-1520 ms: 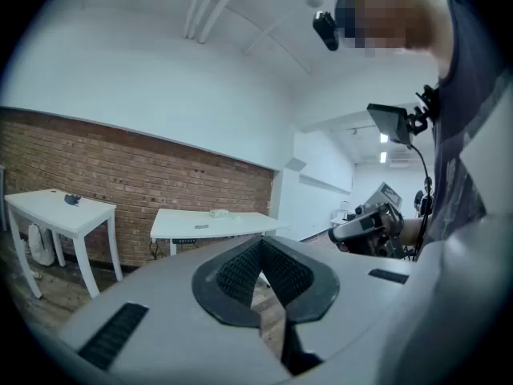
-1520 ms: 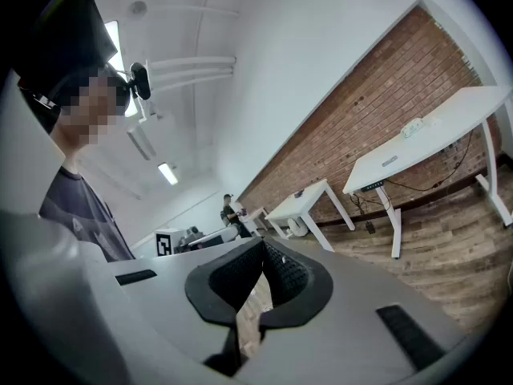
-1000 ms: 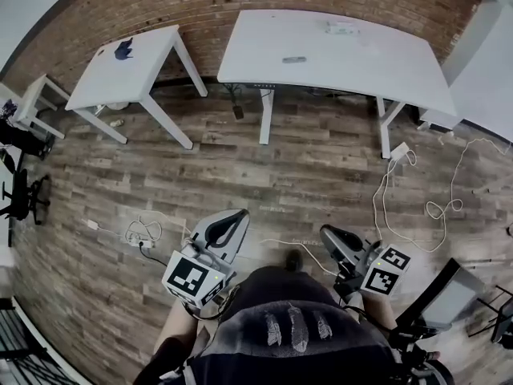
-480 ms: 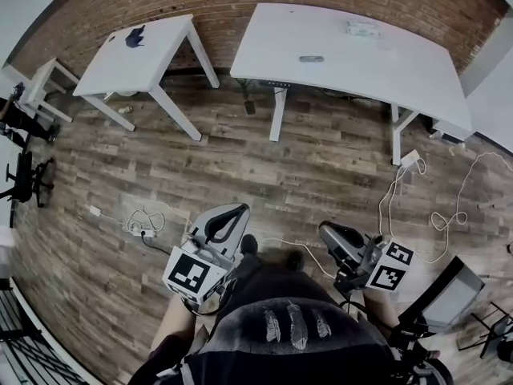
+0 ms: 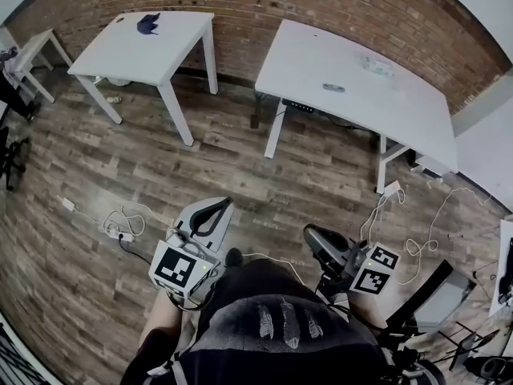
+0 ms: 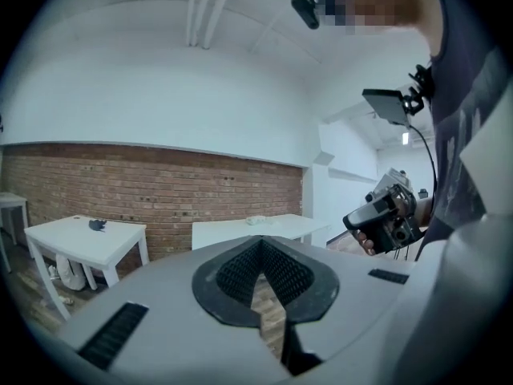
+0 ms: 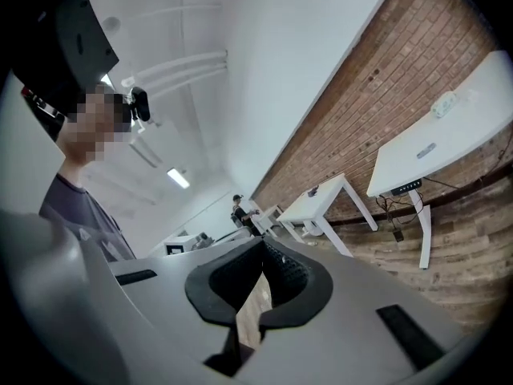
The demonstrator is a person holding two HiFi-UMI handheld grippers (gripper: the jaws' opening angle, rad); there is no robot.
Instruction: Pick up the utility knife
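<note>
On the large white table (image 5: 401, 111) by the brick wall (image 5: 264, 6) lies the utility knife (image 5: 333, 87) — well apart from both claws. Over the wooden floor (image 5: 240, 159), the left claw (image 5: 215, 212) and the right claw (image 5: 314, 239) are each pressed together — nothing between them.

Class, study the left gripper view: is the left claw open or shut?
Shut. The left claw has its jaws together at the tips, leaving only a thin slit, and nothing sits between them.
</note>
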